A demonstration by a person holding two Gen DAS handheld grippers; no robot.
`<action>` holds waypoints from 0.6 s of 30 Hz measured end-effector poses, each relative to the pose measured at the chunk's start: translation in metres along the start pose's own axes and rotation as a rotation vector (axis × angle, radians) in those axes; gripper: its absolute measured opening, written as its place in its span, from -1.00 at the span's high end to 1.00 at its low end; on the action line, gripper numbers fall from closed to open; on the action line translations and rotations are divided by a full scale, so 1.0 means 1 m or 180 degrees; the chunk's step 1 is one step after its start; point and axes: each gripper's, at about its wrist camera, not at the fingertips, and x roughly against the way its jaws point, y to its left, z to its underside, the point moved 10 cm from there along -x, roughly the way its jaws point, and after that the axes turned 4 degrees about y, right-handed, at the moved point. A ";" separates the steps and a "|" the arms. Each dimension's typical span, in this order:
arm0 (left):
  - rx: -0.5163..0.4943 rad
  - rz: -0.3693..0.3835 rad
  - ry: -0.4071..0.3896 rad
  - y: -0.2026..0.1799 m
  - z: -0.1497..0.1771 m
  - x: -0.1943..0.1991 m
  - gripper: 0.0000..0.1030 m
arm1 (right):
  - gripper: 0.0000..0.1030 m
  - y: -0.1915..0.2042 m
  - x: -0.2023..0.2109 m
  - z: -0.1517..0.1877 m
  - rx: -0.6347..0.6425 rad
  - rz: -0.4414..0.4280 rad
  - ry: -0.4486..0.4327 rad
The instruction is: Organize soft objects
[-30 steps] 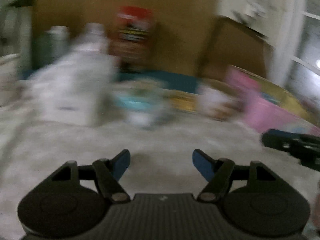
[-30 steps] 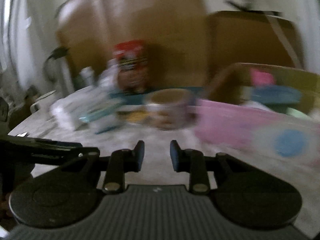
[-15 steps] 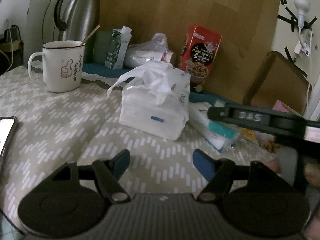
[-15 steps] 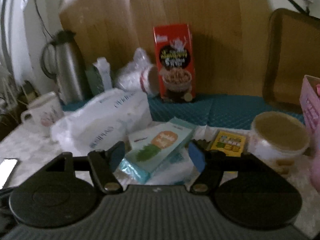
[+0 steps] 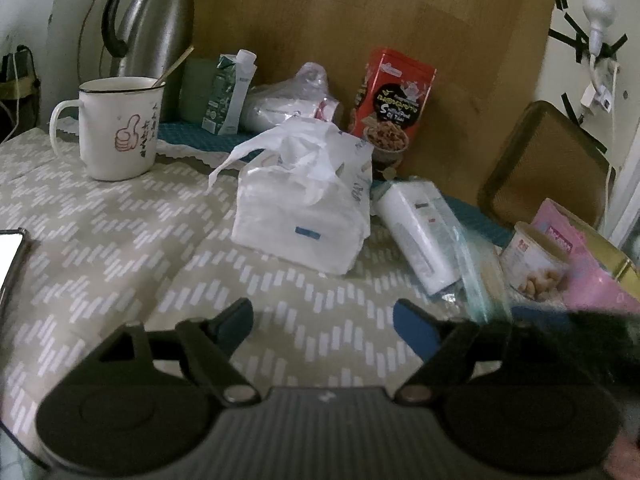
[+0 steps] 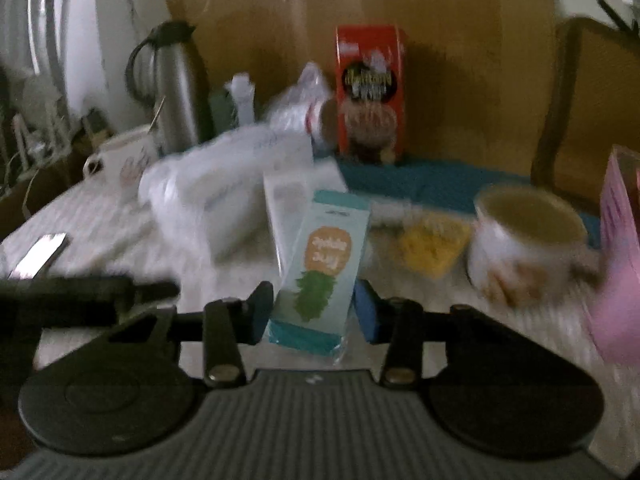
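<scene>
A white soft tissue pack (image 5: 304, 216) with a tissue sticking up lies on the patterned tablecloth (image 5: 120, 256), ahead of my open, empty left gripper (image 5: 323, 322); it is blurred in the right wrist view (image 6: 216, 196). A teal wipes pack with a pineapple print (image 6: 320, 272) lies between the fingers of my right gripper (image 6: 314, 310), whose jaws stand close on both its sides; it also shows in the left wrist view (image 5: 424, 236). The right wrist view is blurred, so contact is unclear.
A white mug (image 5: 116, 128), steel thermos (image 5: 156, 28), milk carton (image 5: 230, 92), red snack tin (image 5: 390, 108), round nut tub (image 5: 532, 264) and pink box (image 5: 580, 264) stand around. A phone (image 5: 10, 256) lies at the left edge. A yellow packet (image 6: 432, 244) lies near the tub.
Both views swung left and settled on the table. My right gripper opened wide, moved forward, and now has its jaws narrowed around the teal wipes pack. My left gripper stayed open.
</scene>
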 end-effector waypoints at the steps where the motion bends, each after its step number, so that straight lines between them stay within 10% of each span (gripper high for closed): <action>1: -0.0013 -0.0003 0.0007 -0.001 0.000 0.000 -0.62 | 0.11 -0.003 0.008 0.010 0.0012 -0.0066 0.0060; 9: -0.0273 0.0075 0.0140 -0.018 0.005 -0.005 -0.74 | 0.11 -0.033 0.080 0.066 0.0500 -0.0057 0.0161; 15: -0.0456 0.0464 0.0343 -0.072 0.023 -0.007 -0.74 | 0.00 -0.110 0.113 0.085 0.0242 0.0980 -0.0123; 18: -0.0556 0.0781 0.0509 -0.111 0.031 -0.008 -0.73 | 0.00 -0.137 0.126 0.093 -0.0199 0.0959 -0.0250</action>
